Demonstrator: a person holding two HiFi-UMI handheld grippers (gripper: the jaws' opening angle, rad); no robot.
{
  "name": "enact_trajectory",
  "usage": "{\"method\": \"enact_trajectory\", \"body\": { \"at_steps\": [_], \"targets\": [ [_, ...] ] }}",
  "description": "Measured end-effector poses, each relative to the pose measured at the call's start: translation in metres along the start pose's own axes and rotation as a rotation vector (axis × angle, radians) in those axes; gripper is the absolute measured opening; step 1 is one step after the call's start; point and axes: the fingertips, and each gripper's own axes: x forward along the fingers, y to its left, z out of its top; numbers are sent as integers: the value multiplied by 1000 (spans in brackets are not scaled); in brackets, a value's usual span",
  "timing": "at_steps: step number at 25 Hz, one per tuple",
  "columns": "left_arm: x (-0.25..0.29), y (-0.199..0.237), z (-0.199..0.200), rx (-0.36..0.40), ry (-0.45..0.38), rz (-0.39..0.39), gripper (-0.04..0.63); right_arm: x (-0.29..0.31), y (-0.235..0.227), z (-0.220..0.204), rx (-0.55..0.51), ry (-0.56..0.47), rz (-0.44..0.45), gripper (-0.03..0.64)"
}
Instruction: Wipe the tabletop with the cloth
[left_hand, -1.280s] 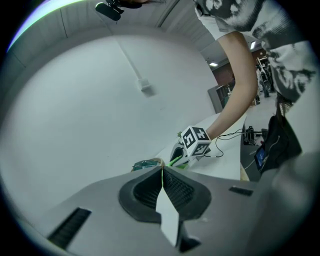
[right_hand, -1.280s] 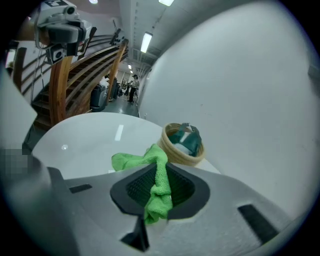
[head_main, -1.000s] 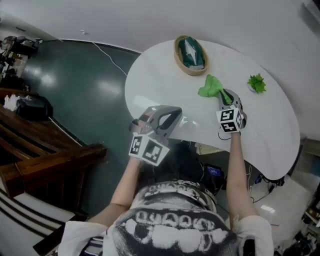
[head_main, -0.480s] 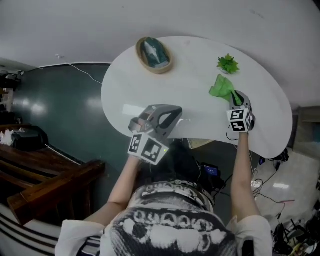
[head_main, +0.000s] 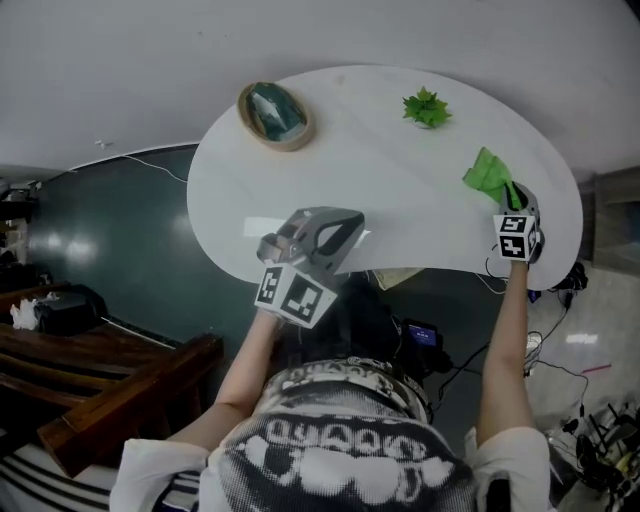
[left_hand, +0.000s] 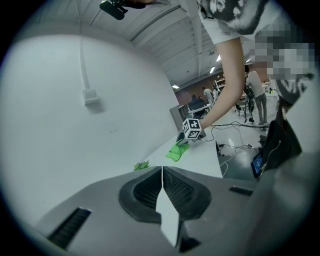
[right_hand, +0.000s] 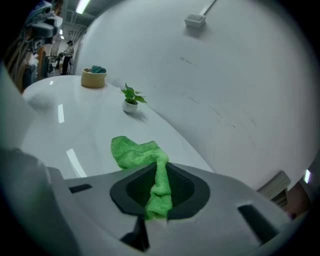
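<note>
1. The right gripper (right_hand: 159, 199) has its jaws clamped on the cloth (right_hand: 136, 152). A twisted green strand runs down the slot between the two dark pads and ends at their lower edge.
2. Just past the jaw tips the rest of the cloth spreads into a crumpled bunch that lies on the tabletop (right_hand: 47, 125), directly ahead of the gripper.
3. In the head view this gripper sits at the right end of the white table, near its front edge. The cloth fans out from the jaws toward the wall side, and the marker cube faces the camera.
4. The left gripper (left_hand: 162, 186) has its jaws closed together with nothing between them. The pads meet along a thin line, and only a pale wedge of tabletop shows beneath them.
5. In the head view the left gripper is held over the near edge of the table toward its left half, well apart from the cloth and from the right gripper.
6. A small potted plant (head_main: 426, 106) stands on the table near the wall, beyond the cloth and not touching it.
7. A round woven basket (head_main: 275, 114) with something dark green inside sits at the table's far left end, well away from both grippers.
8. Dark floor, with cables on it, shows below the table edge.
</note>
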Motion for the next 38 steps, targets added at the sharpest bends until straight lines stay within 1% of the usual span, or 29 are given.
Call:
{"method": "enact_trajectory", "body": {
  "at_steps": [4,9,13,18,22,26,32,35,38],
  "targets": [
    [4,-1,3,7,-11,-13,6,-15,-22,-24,49,36,-50,51],
    [3,1,9,18,-33,-14,7,-31,-22,-28,60,41,-68,51],
    [-6,2,9,20,-44,-4,7,-44,-15,-11,55,3,-73,51],
    [-32,6,-7,-6,-27,35,8,-53,19,36,44,-92,-32,51],
    [-66,14,-26,-17,-15,62,6,-68,65,78,49,-164,10,51],
    [-106,25,-54,-48,17,120,7,-72,122,136,8,-240,83,51],
    [-172,45,-96,-91,58,214,8,-80,231,228,-28,-353,219,51],
    [-205,50,-121,-99,81,267,6,-88,294,272,-35,-409,305,51],
    [-239,55,-145,-124,108,321,8,-97,357,312,-70,-452,389,51]
  ]
}}
